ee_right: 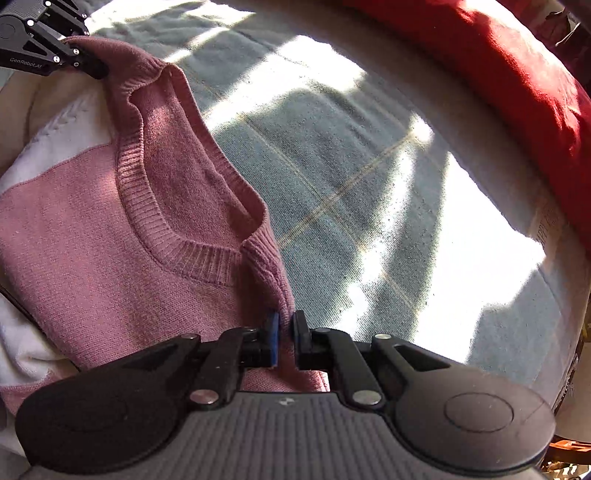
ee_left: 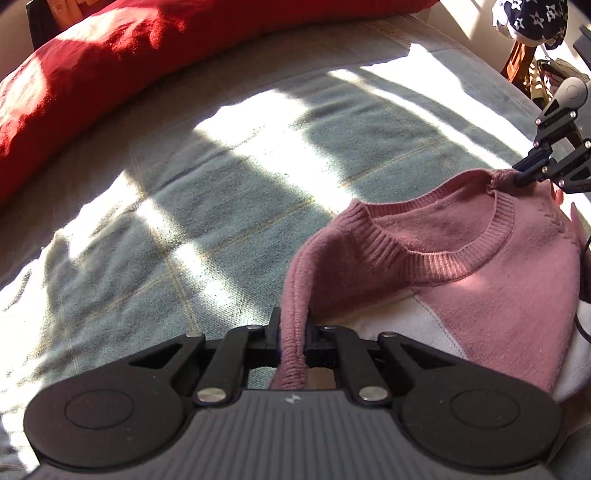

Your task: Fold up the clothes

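A pink knit sweater (ee_left: 480, 288) with a ribbed round collar and white panels hangs stretched between my two grippers above the bed; it also shows in the right wrist view (ee_right: 92, 229). My left gripper (ee_left: 293, 332) is shut on one shoulder edge. My right gripper (ee_right: 285, 332) is shut on the other shoulder edge. The right gripper shows at the far right of the left wrist view (ee_left: 524, 177). The left gripper shows at the top left of the right wrist view (ee_right: 92, 68). The sweater's lower part is hidden.
A pale blue-green checked blanket (ee_left: 221, 184) covers the bed, with sunlit patches and shadows. A long red pillow (ee_left: 92, 74) lies along the far edge, also in the right wrist view (ee_right: 517, 74). A dark patterned cloth (ee_left: 532, 18) hangs at top right.
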`<state>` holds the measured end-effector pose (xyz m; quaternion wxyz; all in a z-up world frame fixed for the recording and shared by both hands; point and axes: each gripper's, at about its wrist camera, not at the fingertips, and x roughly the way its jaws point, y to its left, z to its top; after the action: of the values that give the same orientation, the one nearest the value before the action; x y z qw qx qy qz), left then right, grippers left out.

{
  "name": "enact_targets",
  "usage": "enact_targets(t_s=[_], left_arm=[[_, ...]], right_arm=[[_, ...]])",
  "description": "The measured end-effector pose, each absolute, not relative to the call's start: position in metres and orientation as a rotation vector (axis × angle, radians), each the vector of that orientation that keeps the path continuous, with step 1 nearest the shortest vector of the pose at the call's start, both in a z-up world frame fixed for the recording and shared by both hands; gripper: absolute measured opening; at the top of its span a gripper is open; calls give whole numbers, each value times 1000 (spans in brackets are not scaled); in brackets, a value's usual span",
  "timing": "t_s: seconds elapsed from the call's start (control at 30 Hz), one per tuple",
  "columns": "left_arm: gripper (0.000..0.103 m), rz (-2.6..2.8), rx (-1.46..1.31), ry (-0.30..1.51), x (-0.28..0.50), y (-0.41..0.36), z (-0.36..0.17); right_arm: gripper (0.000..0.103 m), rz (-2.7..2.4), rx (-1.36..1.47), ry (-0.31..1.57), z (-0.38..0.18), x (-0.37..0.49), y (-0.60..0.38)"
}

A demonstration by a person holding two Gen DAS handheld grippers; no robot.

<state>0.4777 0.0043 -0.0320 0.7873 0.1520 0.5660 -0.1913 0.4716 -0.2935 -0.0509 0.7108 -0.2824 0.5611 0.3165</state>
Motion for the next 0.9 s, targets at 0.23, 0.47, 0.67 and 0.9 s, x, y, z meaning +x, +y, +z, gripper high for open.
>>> enact_targets(t_s=[0.23, 0.47, 0.67, 0.9], left_arm=[[14, -433, 363, 1282, 472, 5, -70], [7, -424, 299, 1329, 480, 10, -73], [6, -378, 297, 1239, 494, 11, -47], [6, -316, 339, 1091, 533, 14, -17]], right_arm=[[40, 745, -589, 1263, -69, 480, -299], [11, 859, -484, 1404, -85, 485, -295], [10, 752, -489, 1314, -59, 489, -300], [9, 598, -538, 1139, -34, 534, -304]])
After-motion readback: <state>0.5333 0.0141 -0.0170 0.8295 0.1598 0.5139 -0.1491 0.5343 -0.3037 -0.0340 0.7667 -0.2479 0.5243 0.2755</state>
